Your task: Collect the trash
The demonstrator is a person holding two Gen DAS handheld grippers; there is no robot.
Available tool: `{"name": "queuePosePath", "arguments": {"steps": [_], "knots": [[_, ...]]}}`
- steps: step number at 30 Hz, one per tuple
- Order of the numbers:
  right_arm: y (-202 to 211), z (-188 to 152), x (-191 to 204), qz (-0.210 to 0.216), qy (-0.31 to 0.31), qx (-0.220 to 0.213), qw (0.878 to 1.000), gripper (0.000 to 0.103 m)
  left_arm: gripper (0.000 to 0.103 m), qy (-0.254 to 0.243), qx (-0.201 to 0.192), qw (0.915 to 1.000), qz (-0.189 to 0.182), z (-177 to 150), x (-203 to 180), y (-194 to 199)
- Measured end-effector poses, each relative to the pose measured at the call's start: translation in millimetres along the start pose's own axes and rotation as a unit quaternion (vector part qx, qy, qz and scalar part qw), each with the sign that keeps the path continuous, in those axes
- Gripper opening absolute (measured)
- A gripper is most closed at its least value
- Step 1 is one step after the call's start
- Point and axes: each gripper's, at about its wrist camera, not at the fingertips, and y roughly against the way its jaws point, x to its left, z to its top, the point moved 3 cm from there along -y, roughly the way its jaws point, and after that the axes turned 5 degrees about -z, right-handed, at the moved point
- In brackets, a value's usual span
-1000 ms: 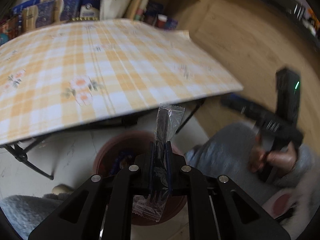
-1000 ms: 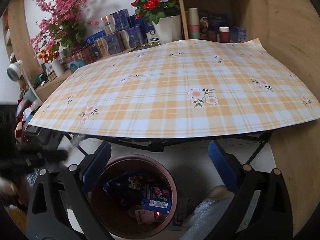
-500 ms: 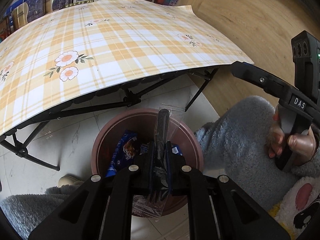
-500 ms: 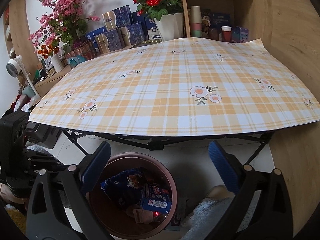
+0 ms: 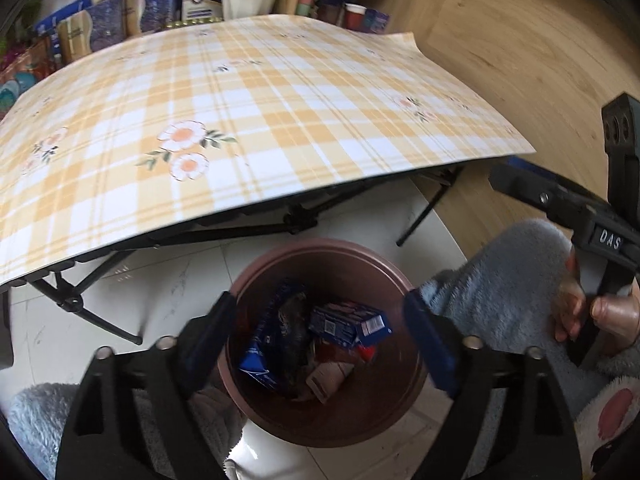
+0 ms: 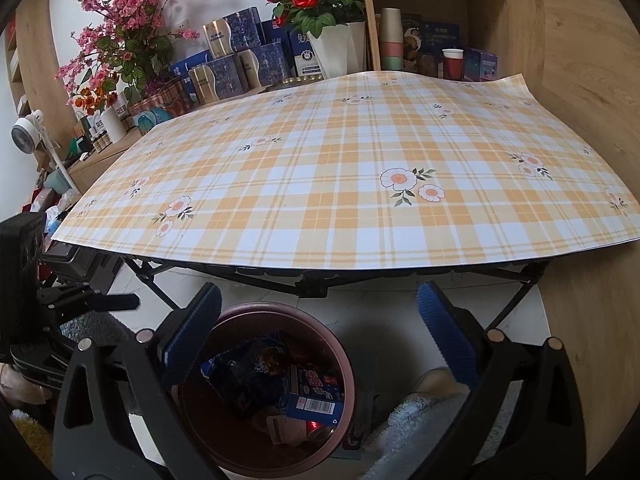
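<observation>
Left wrist view: left tool (image 5: pixel 316 332) spread wide, empty, over brown bin (image 5: pixel 240 388) at 6 o'clock; wrapped fork gripped half a second ago now gone, likely dropped among blue wrappers (image 5: pixel 348 324) inside; tabletop (image 5: pixel 280 92) bare at 12. Right wrist view: right tool (image 6: pixel 316 334) likewise wide apart, empty; bin (image 6: pixel 348 364) at 6; collection looks finished.

Left gripper (image 5: pixel 320 336) above trash bin (image 5: pixel 320 248).
Jaws spread wide, empty; blue box (image 5: pixel 348 322) and wrappers lie inside; checked table (image 5: pixel 240 120) behind.
</observation>
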Motion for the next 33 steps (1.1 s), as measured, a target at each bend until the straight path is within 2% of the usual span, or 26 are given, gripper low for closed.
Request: {"name": "queuePosePath", "arguments": {"steps": [4,14,19,22,24,26,30,33], "knots": [[-0.3,-0.3,0.2,0.0,0.0,0.0,1.0,0.097,0.092,0.006,-0.005,0.9999,0.01,1.0,3.8,2.8],[-1.2,-0.2,0.8,-0.002,0.002,0.0,1.0,0.097,0.093,0.019,-0.02,0.9993,0.024,3.7,9.6,10.3],[13.8,26.5,3.3,-0.011,0.014,-0.006,1.0,0.097,0.096,0.03,-0.095,0.9917,0.082,24.2,18.4,55.3],[38.3,61.4,10.2,-0.023,0.041,-0.035,0.998,0.097,0.097,0.029,-0.144,0.9813,0.124,46.7,21.6,94.0],[54.9,83.2,14.1,-0.029,0.052,-0.055,0.997,0.097,0.097,0.031,-0.186,0.9698,0.154,64.8,21.1,125.0],[70.8,101.9,18.1,-0.033,0.059,-0.072,0.995,0.097,0.097,0.027,-0.227,0.9536,0.196,81.6,17.0,156.2],[105.1,136.0,24.4,-0.033,0.063,-0.104,0.992,0.097,0.097,0.011,-0.264,0.9313,0.25,107.8,2.1,198.9],[122.3,151.3,26.0,-0.022,0.055,-0.117,0.991,0.097,0.097,-0.004,-0.288,0.9197,0.267,116.1,-12.5,221.0]]}}
